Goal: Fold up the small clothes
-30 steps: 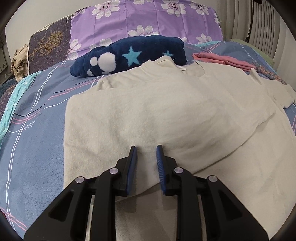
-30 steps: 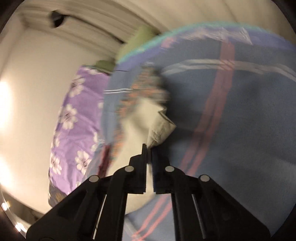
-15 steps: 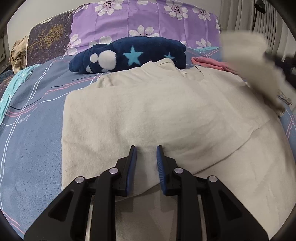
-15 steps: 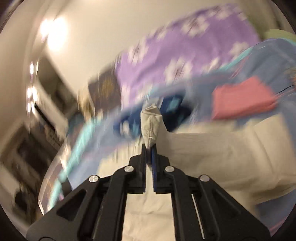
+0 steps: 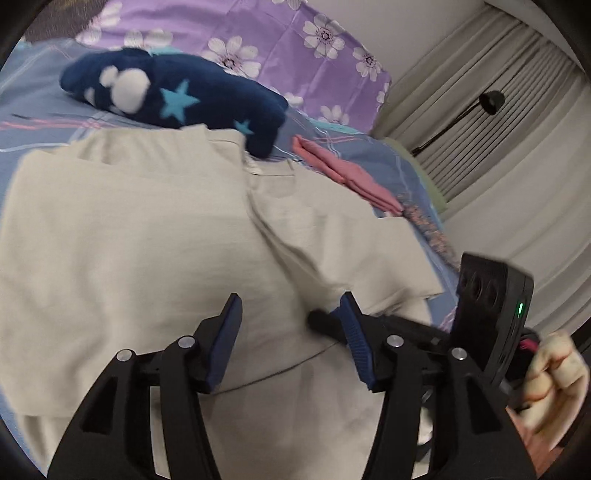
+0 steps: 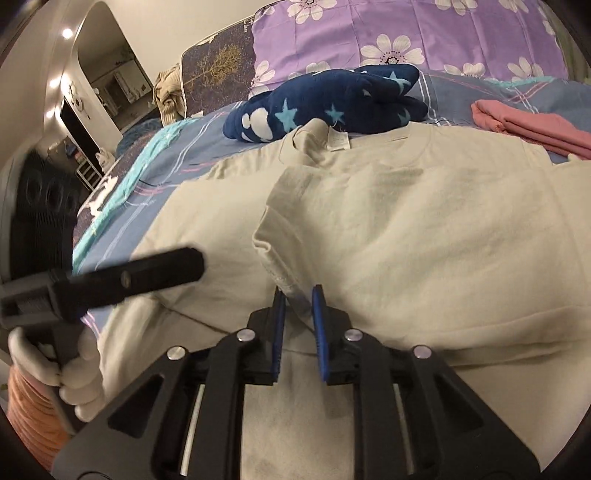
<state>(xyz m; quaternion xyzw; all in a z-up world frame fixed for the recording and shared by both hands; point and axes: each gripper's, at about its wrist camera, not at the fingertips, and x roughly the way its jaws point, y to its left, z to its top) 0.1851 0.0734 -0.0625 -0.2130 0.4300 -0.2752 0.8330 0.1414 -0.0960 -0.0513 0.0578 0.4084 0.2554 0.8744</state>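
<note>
A cream T-shirt [image 5: 129, 258] lies on the blue bed sheet [image 6: 177, 147], both sides folded in over its middle. It also shows in the right wrist view [image 6: 424, 240]. My left gripper [image 5: 290, 308] is open and hovers just above the shirt's lower middle. My right gripper [image 6: 298, 295] is open, its fingers either side of the folded-over sleeve's hem [image 6: 277, 266], which lies flat on the shirt. The right gripper also shows in the left wrist view [image 5: 325, 319], and the left gripper in the right wrist view [image 6: 177, 264].
A navy star-patterned fleece [image 5: 177, 96] lies just beyond the collar. A folded pink garment [image 5: 343, 173] lies at the far right. A purple flowered pillow [image 6: 406, 33] stands at the headboard. Curtains and a black lamp [image 5: 491, 101] are to the right.
My right gripper carried the right sleeve across over the shirt, laid it down and opened. My left gripper opened wider and turned to the right.
</note>
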